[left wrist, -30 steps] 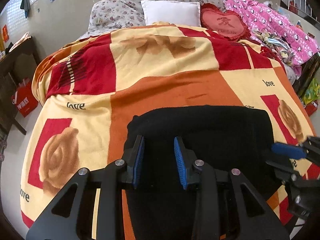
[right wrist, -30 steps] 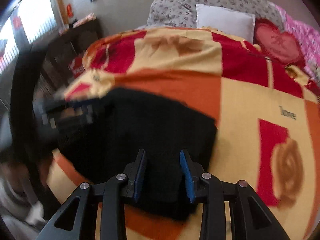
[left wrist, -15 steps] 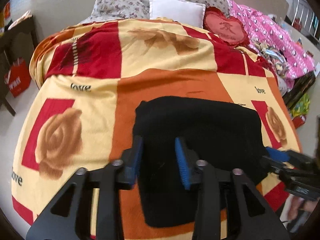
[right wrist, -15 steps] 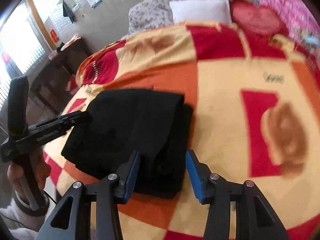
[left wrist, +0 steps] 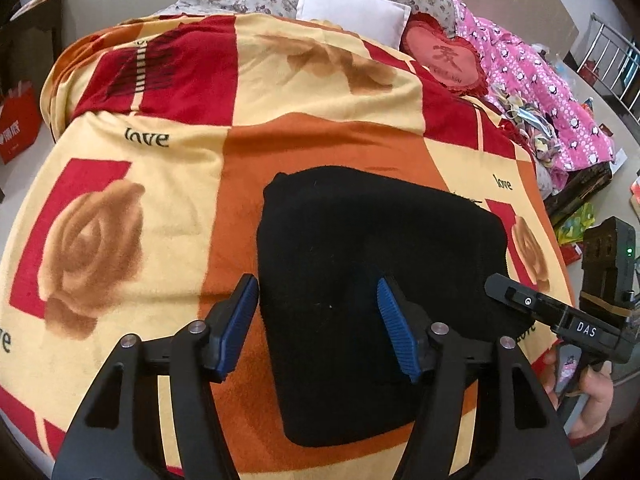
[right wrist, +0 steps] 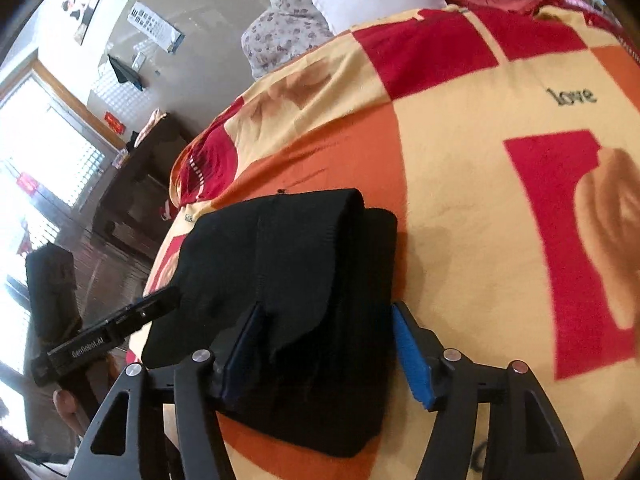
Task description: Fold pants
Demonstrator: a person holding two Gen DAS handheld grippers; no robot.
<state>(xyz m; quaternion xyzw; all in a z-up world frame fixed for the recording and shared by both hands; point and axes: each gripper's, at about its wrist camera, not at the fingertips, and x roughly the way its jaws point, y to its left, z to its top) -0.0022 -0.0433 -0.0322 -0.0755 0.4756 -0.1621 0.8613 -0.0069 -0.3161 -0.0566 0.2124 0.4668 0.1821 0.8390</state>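
The black pants (left wrist: pixel 372 264) lie folded into a thick rectangle on the orange, yellow and red blanket (left wrist: pixel 132 200). My left gripper (left wrist: pixel 318 328) is open and empty, above the near left edge of the pants. My right gripper (right wrist: pixel 326 350) is open and empty, its jaws standing either side of the near end of the folded pants (right wrist: pixel 292 264). Each gripper shows at the edge of the other's view: the right one (left wrist: pixel 516 298) beside the pants' right edge, the left one (right wrist: pixel 160 302) at their left edge.
A white pillow (left wrist: pixel 352 8), a red heart cushion (left wrist: pixel 448 60) and a pink quilt (left wrist: pixel 552 92) lie at the bed's head and right side. A dark wooden table (right wrist: pixel 136 176) stands left of the bed. A red bag (left wrist: pixel 18 128) sits on the floor.
Both grippers have opened wide and drawn back from the pants. The folded pants lie still on the blanket.
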